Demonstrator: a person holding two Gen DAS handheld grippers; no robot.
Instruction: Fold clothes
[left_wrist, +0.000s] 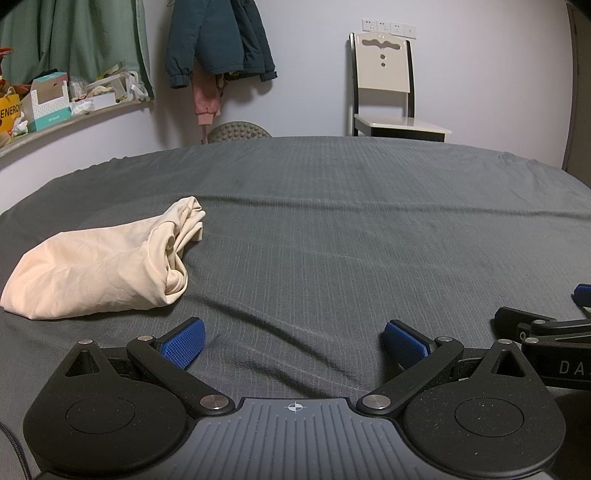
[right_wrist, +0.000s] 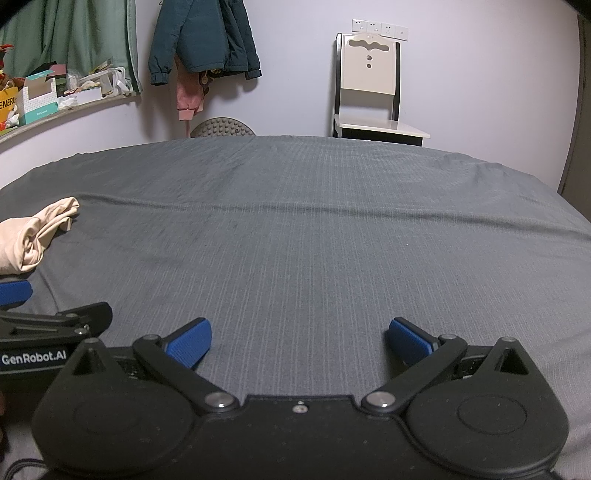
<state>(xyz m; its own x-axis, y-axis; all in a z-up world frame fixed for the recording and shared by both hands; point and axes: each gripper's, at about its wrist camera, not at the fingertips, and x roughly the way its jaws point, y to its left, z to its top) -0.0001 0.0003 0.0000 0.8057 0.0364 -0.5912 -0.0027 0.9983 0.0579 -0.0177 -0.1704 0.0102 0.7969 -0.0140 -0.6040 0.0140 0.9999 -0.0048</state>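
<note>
A cream garment (left_wrist: 99, 264) lies crumpled in a loose bundle on the grey bedsheet (left_wrist: 332, 221), at the left of the left wrist view. Its near end shows at the left edge of the right wrist view as the cream garment (right_wrist: 33, 236). My left gripper (left_wrist: 295, 345) hovers low over the sheet, to the right of and nearer than the bundle, open with nothing between its blue pads. My right gripper (right_wrist: 300, 341) is open over bare sheet (right_wrist: 314, 240), also empty. The two grippers sit side by side, each one's edge showing in the other's view.
Past the bed's far edge stand a cream and black chair (left_wrist: 384, 92) against the wall and a grey studded round cushion (left_wrist: 238, 131). A dark jacket (left_wrist: 218, 40) hangs on the wall. A cluttered shelf (left_wrist: 55, 99) with boxes runs along the left under a green curtain.
</note>
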